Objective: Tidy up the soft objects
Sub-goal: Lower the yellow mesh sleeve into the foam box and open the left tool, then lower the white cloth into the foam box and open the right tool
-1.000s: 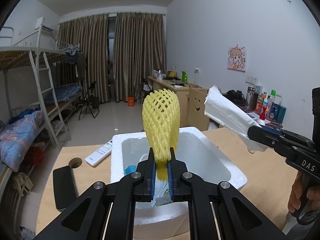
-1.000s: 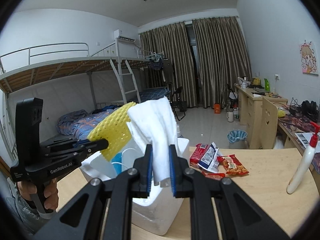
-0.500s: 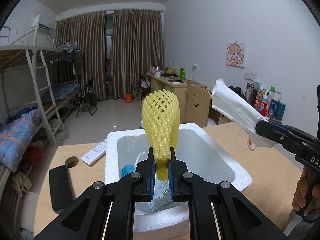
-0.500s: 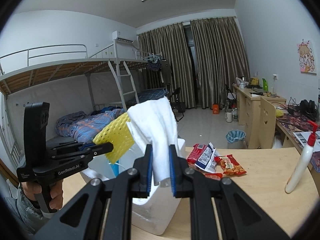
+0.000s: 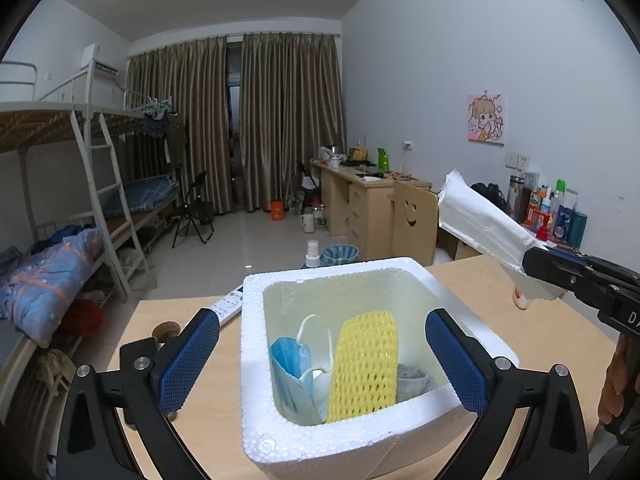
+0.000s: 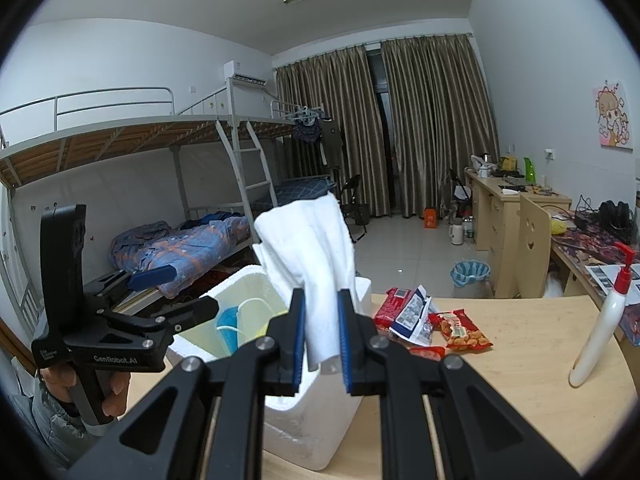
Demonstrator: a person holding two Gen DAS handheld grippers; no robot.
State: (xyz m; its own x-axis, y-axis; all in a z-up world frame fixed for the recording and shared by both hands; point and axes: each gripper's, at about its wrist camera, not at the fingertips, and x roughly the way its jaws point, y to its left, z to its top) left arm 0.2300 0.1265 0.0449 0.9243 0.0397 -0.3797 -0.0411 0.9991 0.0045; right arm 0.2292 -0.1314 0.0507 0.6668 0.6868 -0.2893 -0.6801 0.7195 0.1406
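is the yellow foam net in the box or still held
In the box: the yellow foam net leans inside the foam box; the left gripper is opening, empty.

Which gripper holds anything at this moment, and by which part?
The right gripper pinches the white folded cloth at its lower end. The left gripper, jaws opening, holds nothing; the yellow foam net lies in the foam box.

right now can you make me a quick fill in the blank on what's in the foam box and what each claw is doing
1. The yellow foam net stands inside the white ____ box.
2. Left of the net in the box sits a blue face ____.
3. The right claw is shut on a white ____.
4. The left claw has nothing between its pads, and its jaws are ____.

Missing words: foam; mask; cloth; opening
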